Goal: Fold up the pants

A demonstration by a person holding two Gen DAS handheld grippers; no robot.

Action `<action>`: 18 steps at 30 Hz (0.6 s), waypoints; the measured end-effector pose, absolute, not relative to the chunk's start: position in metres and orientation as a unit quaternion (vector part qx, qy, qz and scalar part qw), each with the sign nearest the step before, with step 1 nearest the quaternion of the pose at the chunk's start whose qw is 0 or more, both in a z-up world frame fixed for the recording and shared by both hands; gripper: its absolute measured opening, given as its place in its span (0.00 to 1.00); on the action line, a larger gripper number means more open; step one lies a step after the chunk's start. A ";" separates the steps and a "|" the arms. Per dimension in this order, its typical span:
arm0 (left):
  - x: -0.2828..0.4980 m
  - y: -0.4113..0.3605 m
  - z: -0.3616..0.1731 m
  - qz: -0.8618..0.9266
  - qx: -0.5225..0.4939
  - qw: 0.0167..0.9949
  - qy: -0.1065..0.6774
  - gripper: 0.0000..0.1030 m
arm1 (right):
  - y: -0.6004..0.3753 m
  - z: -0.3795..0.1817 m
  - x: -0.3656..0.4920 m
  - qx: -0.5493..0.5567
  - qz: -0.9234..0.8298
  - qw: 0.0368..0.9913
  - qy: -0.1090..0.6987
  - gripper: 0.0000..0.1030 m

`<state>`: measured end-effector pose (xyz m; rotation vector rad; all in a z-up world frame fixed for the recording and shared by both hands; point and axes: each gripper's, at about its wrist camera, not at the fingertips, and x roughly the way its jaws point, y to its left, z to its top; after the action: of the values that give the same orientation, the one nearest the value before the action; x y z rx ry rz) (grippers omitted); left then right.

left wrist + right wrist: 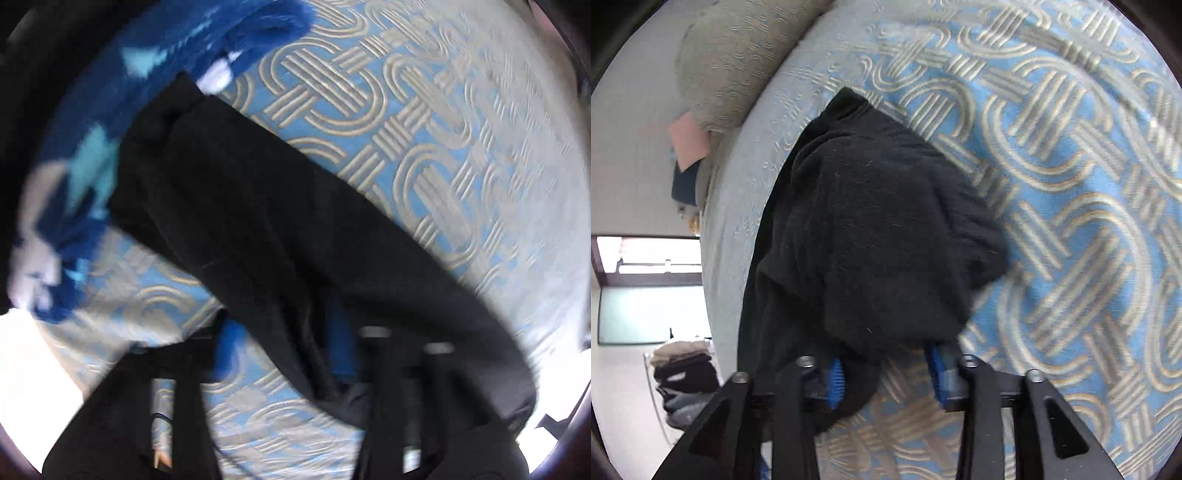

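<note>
Right wrist: black pants [871,229] bunched between spread tongs [886,373].

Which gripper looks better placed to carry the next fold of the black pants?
Probably right: the right gripper sits at a bunched end of the black pants, cloth between its fingers. The left gripper is blurred, mid-length.

1. Right gripper [886,373] at 6 o'clock, its blue-padded fingers [834,380] spread apart, black cloth draped across the gap.
2. Black pants [871,236] bunched in a mound at centre, running toward 11 o'clock.
3. Blue bedspread [1071,192] with grey looped pattern underneath, filling 12 to 5 o'clock.
4. Grey pillow [738,62] at 11 o'clock.
5. Stack of folded clothes [685,380] at 8 o'clock, off the bed.
</note>
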<state>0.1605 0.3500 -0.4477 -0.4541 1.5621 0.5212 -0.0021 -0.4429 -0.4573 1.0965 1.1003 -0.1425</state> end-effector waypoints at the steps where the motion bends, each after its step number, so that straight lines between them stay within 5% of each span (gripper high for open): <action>1: 0.160 0.347 -0.442 0.249 -0.175 0.658 0.689 0.69 | -0.443 -0.456 -0.014 0.489 -0.057 0.722 0.486 0.44; 11: 0.151 0.345 -0.399 0.335 -0.194 0.703 0.597 0.69 | -0.457 -0.465 -0.053 0.484 0.003 0.786 0.385 0.47; 13: 0.152 0.332 -0.397 0.300 -0.198 0.724 0.589 0.69 | -0.470 -0.476 -0.059 0.540 0.031 0.768 0.343 0.56; 18: 0.167 0.309 -0.387 0.210 -0.216 0.763 0.572 0.69 | -0.486 -0.502 -0.082 0.689 0.053 0.688 0.222 0.58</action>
<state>0.1668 0.3091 -0.3874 -0.4700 1.2452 0.4564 -0.0817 -0.4864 -0.5016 1.5428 0.4963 0.1179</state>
